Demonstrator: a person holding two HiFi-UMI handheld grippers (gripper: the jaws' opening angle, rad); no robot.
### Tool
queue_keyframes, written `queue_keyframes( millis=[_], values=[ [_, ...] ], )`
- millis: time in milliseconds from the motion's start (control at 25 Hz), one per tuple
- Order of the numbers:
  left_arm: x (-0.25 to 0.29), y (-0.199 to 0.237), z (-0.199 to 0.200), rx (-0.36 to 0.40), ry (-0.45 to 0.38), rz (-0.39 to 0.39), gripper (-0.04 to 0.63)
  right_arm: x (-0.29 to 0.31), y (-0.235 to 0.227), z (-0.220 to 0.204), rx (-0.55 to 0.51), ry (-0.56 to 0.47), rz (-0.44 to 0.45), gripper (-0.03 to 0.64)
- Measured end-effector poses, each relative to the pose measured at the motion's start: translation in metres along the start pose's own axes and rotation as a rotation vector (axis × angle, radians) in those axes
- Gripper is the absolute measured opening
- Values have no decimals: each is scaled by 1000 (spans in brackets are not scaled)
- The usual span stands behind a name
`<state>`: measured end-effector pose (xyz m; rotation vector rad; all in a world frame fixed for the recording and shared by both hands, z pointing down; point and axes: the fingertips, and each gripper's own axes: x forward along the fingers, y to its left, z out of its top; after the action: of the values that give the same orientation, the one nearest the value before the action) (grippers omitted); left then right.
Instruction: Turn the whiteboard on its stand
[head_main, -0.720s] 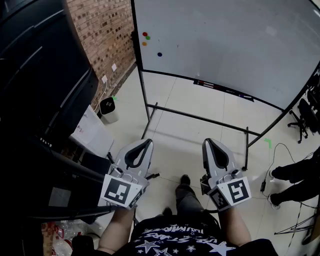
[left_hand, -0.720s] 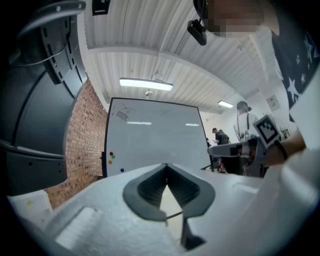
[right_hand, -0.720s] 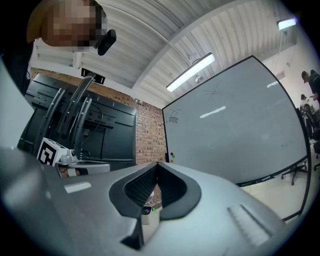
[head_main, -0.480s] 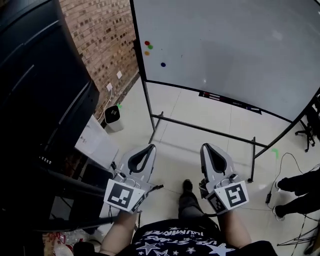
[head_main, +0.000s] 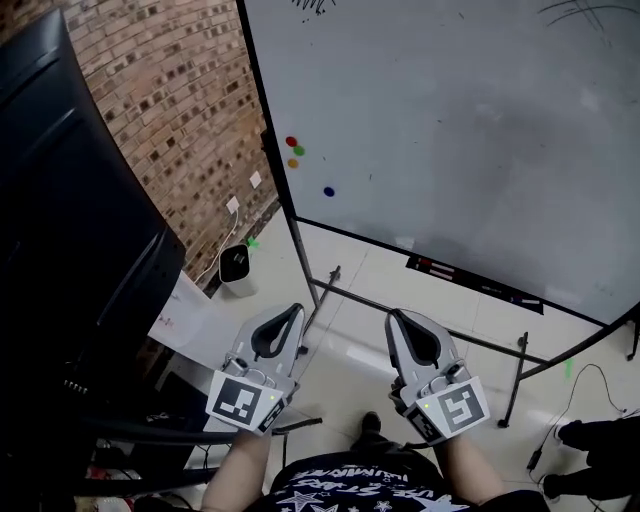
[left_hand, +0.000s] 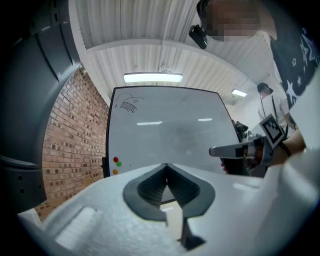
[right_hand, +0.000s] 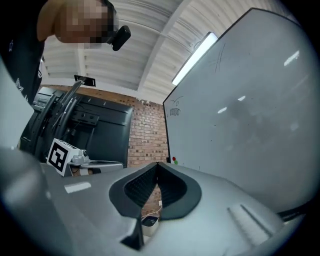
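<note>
A large whiteboard (head_main: 470, 130) on a black wheeled stand (head_main: 303, 262) fills the upper right of the head view. Red, green, orange and blue magnets (head_main: 293, 150) sit near its left edge, and markers lie in its tray (head_main: 470, 284). My left gripper (head_main: 296, 309) is held low in front of the stand's left post, shut and empty. My right gripper (head_main: 393, 316) is beside it, also shut on nothing. Neither touches the board. In the left gripper view the board (left_hand: 170, 130) stands ahead of the closed jaws (left_hand: 166, 165); in the right gripper view it (right_hand: 240, 115) rises to the right of them (right_hand: 157, 163).
A big black cabinet (head_main: 70, 230) and a brick wall (head_main: 170, 110) close off the left. A small bin (head_main: 237, 267) and a white box (head_main: 190, 305) stand on the tiled floor by the wall. Someone's shoes (head_main: 590, 435) and a cable are at the bottom right.
The whiteboard and its stand now look larger and lower in the head view, with the grippers nearer the stand's left post. Both grippers stay shut.
</note>
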<state>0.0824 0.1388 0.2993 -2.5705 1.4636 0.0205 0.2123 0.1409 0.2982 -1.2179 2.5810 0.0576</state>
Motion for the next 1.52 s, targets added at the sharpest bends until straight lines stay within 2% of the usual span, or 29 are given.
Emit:
queue_keyframes(
  millis=[160, 400, 600, 880, 1160, 1360, 1520],
  values=[
    [33, 7, -4, 26, 1, 33, 5, 20, -23, -4, 22, 38, 80, 8],
    [59, 18, -7, 50, 38, 22, 5, 34, -47, -5, 38, 17, 110, 8],
    [78, 23, -9, 87, 39, 48, 5, 38, -68, -10, 47, 14, 92, 8],
    [102, 54, -24, 63, 26, 46, 5, 56, -86, -22, 22, 2, 27, 8],
    [142, 114, -37, 34, -2, 3, 5, 130, -78, -38, 29, 35, 62, 8],
    [164, 169, -32, 51, -32, -29, 5, 190, -79, -40, -3, 24, 36, 8],
    [179, 192, -32, 38, -37, -34, 5, 228, -81, -47, -23, 42, -11, 8]
  ],
)
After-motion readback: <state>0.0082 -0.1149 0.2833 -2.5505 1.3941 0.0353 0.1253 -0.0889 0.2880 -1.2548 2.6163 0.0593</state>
